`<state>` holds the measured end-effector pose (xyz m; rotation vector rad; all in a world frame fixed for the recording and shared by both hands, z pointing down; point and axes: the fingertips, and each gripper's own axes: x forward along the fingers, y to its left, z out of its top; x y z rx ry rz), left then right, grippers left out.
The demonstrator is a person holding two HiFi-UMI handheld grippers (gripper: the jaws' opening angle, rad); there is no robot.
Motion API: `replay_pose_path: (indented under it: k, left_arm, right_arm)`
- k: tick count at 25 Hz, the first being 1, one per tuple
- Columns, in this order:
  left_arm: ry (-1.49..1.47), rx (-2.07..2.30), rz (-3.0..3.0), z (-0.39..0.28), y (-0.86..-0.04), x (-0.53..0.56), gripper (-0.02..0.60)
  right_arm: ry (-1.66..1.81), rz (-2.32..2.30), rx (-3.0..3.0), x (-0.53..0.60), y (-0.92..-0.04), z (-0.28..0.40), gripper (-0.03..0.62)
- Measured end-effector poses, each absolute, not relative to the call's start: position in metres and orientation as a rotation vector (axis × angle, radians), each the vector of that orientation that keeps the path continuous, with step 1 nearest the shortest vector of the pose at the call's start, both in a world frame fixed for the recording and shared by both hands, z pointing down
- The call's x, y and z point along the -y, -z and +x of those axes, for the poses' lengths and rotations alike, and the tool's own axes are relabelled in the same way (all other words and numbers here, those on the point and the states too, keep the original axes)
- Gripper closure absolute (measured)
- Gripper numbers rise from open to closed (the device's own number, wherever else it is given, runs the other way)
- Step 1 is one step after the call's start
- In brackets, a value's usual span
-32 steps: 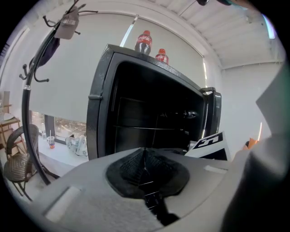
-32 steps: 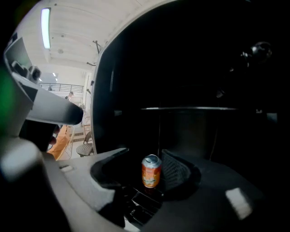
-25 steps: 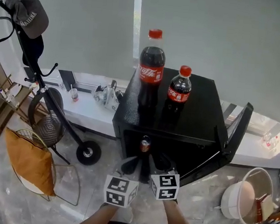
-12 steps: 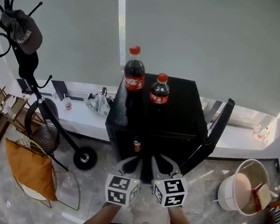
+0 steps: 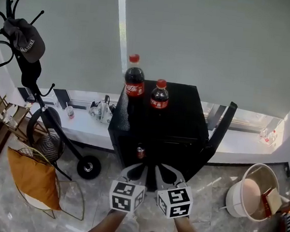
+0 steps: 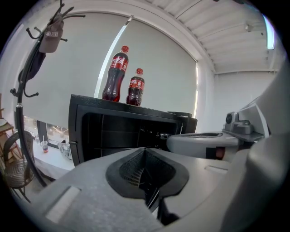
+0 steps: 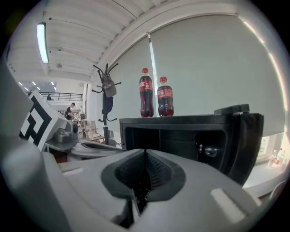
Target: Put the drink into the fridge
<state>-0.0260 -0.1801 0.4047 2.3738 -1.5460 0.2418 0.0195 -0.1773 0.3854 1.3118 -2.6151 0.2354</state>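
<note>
The black fridge (image 5: pixel 180 121) stands on the floor in front of a window ledge, its door (image 5: pixel 220 128) swung open to the right. On its top, towards the left edge, a tall cola bottle (image 5: pixel 133 81) and a shorter cola bottle (image 5: pixel 160 95) stand upright just beside each other, the tall one on the left. Inside the dark compartment a small bottle (image 5: pixel 140 150) with a red label stands upright near the left.

Both tools are held side by side in front of the open fridge, clear of it. The left tool (image 6: pixel 145 172) has its jaws together with nothing between them. The right tool (image 7: pixel 144 174) has just been closing its jaws; they now meet, empty.

To the far left stands a coat rack (image 5: pixel 31 76) with a cap (image 5: pixel 25 40) on it. An orange cushion (image 5: pixel 32 176) sits on a chair nearer on the left, and a white bucket (image 5: pixel 252 192) sits on the floor at the right.
</note>
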Motion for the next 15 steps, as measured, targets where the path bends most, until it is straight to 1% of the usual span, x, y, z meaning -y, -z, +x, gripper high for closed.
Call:
replay_pose_path:
  k: [6, 12, 15]
  left_arm:
    - [-0.226, 1.517, 2.399, -0.027, -0.383, 0.187, 0.578]
    - [-0.141, 1.54, 2.468, -0.037, -0.328, 0.214, 0.578]
    - [-0.121, 1.513, 2.502, -0.037, -0.309, 0.225, 0.578]
  right_arm:
    - [-0.239, 1.314, 2.671, 0.184, -0.354, 0.02, 0.58]
    - [-0.164, 1.331, 2.744, 0.212, -0.293, 0.022, 0.548]
    - [-0.123, 1.333, 2.749, 0.227, -0.273, 0.019, 0.517]
